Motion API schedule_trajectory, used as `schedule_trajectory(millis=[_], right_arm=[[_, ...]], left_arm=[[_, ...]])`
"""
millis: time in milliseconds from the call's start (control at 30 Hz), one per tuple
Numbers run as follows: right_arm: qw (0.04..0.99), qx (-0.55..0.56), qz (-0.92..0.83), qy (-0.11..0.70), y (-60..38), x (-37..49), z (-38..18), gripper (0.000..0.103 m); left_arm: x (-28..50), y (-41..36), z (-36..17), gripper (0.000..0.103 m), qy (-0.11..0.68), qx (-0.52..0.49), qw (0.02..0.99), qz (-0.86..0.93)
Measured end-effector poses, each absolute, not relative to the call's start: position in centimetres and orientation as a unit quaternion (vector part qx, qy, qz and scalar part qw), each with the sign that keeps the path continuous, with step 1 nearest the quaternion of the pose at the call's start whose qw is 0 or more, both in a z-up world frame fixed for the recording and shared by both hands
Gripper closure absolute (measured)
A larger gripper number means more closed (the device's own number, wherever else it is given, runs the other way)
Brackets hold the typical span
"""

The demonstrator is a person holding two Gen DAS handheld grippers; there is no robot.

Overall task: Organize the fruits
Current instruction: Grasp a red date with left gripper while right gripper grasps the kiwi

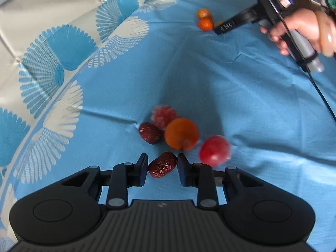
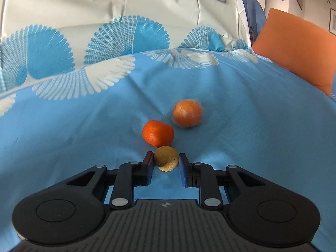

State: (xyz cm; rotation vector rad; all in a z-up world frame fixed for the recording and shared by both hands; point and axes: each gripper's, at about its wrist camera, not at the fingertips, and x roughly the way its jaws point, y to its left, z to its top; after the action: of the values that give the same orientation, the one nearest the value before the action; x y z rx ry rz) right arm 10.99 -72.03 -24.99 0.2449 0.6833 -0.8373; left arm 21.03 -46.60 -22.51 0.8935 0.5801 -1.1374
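A blue cloth (image 1: 231, 84) with white and blue fan patterns covers the surface, and it has soft folds; I cannot tell what lies under it. In the left wrist view a small group of fruits lies just ahead of the left gripper (image 1: 162, 164): a dark red date (image 1: 149, 133), a pink-red wrapped fruit (image 1: 163, 116) behind it, a big orange (image 1: 181, 134) touching both, and a red round fruit (image 1: 214, 150) just beside the orange on the right, which looks blurred. Far behind, near the top, two small oranges (image 1: 204, 20) lie together, and the right gripper (image 1: 225, 27) points to them from the right; the person's right hand (image 1: 294, 28) holds its grey handle, with a pale bangle (image 1: 326, 33) on the wrist and a black cable hanging down. In the right wrist view an orange cushion (image 2: 298, 48) stands at the right edge of the cloth, well apart from the fruits. There a bright mandarin (image 2: 158, 133) lies just beyond the gripper, and a paler wrapped orange (image 2: 187, 113) lies behind it, near but apart. The left gripper is low and points forward over the cloth; its fingers (image 1: 142, 168) are half spread around a wrinkled red date (image 1: 162, 164), which lies between them, and contact is not clear. The right gripper's fingers (image 2: 148, 166) are also half spread, with a small yellow-brown round fruit (image 2: 167, 158) between them, close to both pads and touching the mandarin.
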Motion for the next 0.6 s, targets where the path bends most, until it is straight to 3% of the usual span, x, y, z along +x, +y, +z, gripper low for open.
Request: schedule_trajectory(millis=[233, 600], right_arm=[[0.866, 0.14, -0.359, 0.32, -66.9, 5.5, -20.4, 0.077], [0.922, 0.168, -0.252, 0.24, -52.1, -0.7, -7.7, 0.077]], left_arm=[[18.1, -39.9, -17.1, 0.07, 0.308, 0.309, 0.771, -0.463], [10.7, -25.0, -4.8, 0.07, 0.375, 0.168, 0.843, -0.347]])
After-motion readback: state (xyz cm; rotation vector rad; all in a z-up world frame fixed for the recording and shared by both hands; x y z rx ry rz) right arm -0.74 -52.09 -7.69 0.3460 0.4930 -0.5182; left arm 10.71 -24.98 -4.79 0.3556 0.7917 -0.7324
